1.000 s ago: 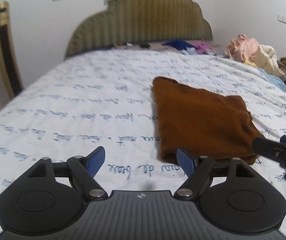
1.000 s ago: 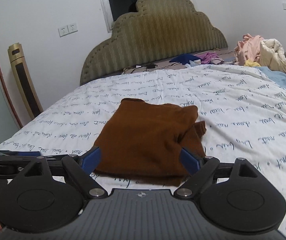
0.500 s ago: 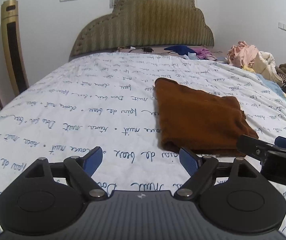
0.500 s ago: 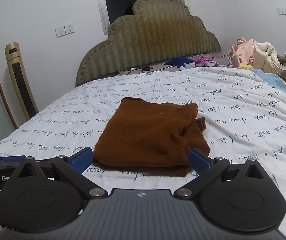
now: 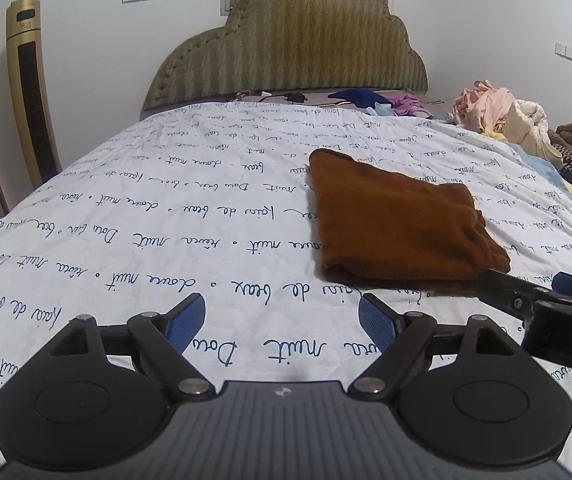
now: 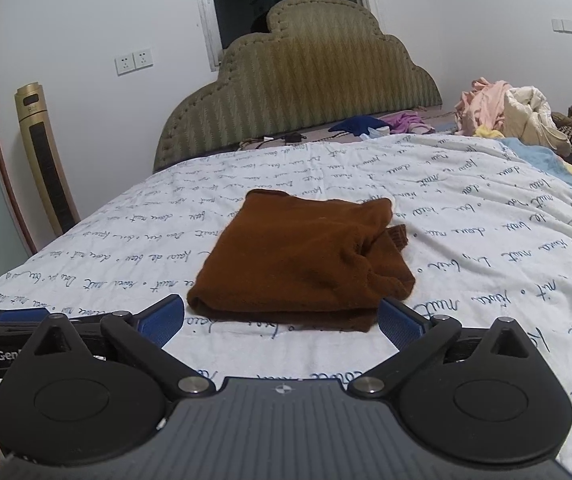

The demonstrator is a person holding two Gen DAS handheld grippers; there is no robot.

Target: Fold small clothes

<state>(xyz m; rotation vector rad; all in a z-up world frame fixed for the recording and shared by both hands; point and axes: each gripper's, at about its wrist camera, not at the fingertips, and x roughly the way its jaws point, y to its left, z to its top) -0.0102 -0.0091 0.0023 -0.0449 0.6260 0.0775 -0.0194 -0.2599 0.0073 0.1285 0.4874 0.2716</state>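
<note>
A folded brown garment [image 5: 398, 224] lies flat on the white script-printed bedsheet [image 5: 206, 216]; it also shows in the right wrist view [image 6: 298, 268]. My left gripper [image 5: 282, 316] is open and empty, above the sheet, near and to the left of the garment. My right gripper [image 6: 282, 316] is open and empty, just in front of the garment's near edge, not touching it. The right gripper also shows at the right of the left wrist view [image 5: 538, 300].
A padded headboard [image 5: 286, 44] stands at the far end of the bed. A pile of loose clothes [image 5: 502, 116] lies at the far right, with blue and purple items [image 5: 378, 100] by the headboard. A gold tower fan [image 5: 32, 88] stands at the left.
Both grippers have pulled back and up from the garment. The right one stood around its near edge a second ago, the left at its near-left corner; both are now clear of it.
</note>
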